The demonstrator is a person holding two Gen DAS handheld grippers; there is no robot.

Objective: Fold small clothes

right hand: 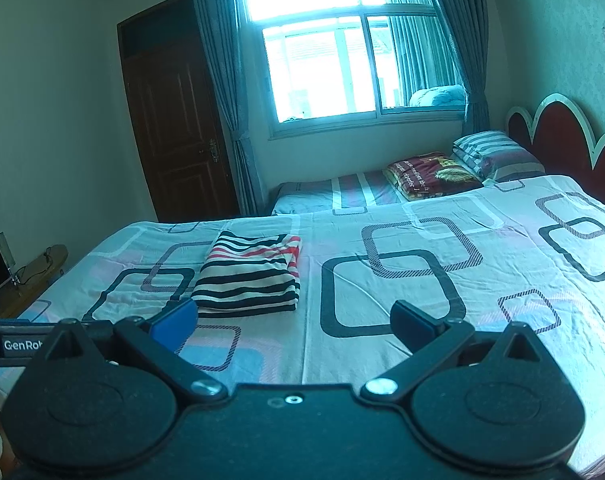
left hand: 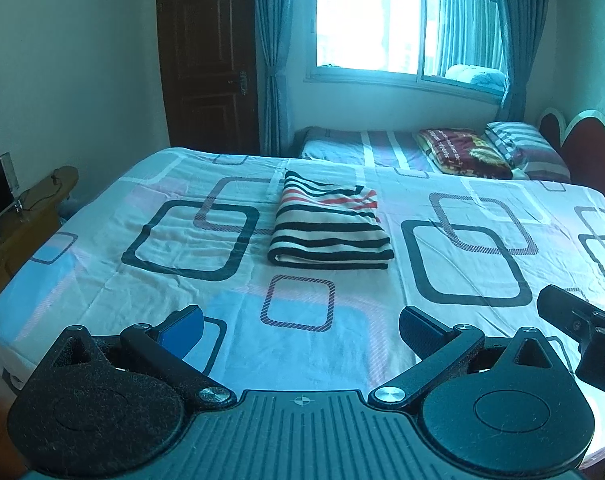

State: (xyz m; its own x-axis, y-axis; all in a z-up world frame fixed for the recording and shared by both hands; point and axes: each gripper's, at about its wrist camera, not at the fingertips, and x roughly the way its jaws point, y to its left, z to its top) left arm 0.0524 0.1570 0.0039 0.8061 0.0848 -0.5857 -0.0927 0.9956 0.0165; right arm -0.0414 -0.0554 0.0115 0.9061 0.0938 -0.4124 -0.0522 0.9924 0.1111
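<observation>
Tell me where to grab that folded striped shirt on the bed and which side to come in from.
Take the striped shirt by its near folded edge, coming in low from the front. That edge is a thick rounded roll, so open jaws can probably pinch every layer there. The far end looks looser and might unfold.

Folded striped garment [left hand: 329, 227] on bed [left hand: 102, 264]

Striped folded garment [right hand: 248, 276] on patterned bed [right hand: 382, 320], right gripper [right hand: 296, 326] spread wide above it
</observation>
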